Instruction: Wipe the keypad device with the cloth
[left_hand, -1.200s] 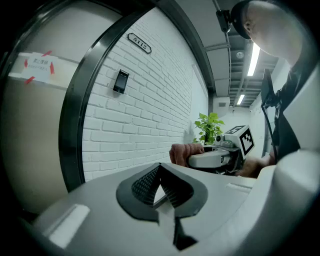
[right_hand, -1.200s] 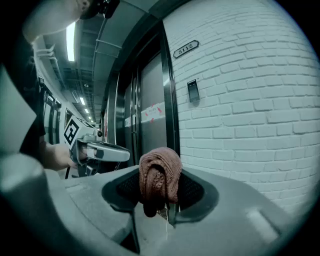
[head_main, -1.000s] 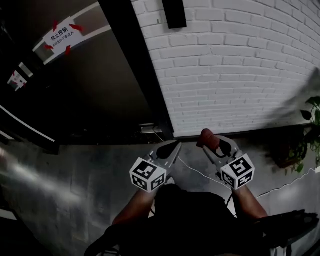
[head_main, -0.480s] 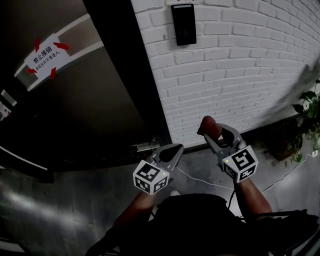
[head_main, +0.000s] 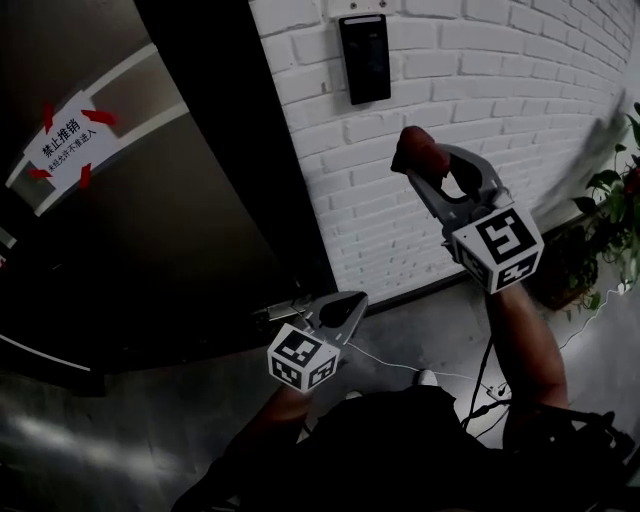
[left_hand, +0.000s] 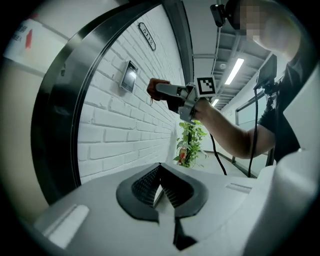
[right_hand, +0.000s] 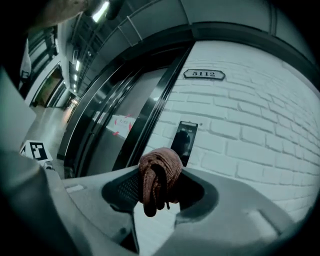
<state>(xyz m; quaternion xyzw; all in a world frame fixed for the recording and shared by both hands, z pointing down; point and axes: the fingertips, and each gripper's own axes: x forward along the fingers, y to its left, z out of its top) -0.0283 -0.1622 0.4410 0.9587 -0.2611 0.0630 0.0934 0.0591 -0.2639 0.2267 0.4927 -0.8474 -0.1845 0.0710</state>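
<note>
A black keypad device (head_main: 364, 58) hangs on the white brick wall, right of the dark door frame; it also shows in the right gripper view (right_hand: 184, 141) and the left gripper view (left_hand: 128, 76). My right gripper (head_main: 418, 160) is raised below and to the right of it, shut on a bunched reddish-brown cloth (head_main: 415, 148) (right_hand: 159, 177), clear of the wall. The cloth (left_hand: 155, 87) pokes out of that gripper in the left gripper view too. My left gripper (head_main: 347, 306) hangs low near the door's foot, jaws shut and holding nothing (left_hand: 159, 187).
A dark glass door (head_main: 150, 220) with a red-and-white notice (head_main: 62, 142) fills the left. A potted plant (head_main: 612, 215) stands at the right by the wall. White cables (head_main: 400, 362) trail over the grey floor. A room number plate (right_hand: 203, 74) sits above the keypad.
My right gripper has risen with the cloth from near the floor to just below the keypad. The head view has tilted up, bringing the keypad into view. My left gripper has stayed low.
</note>
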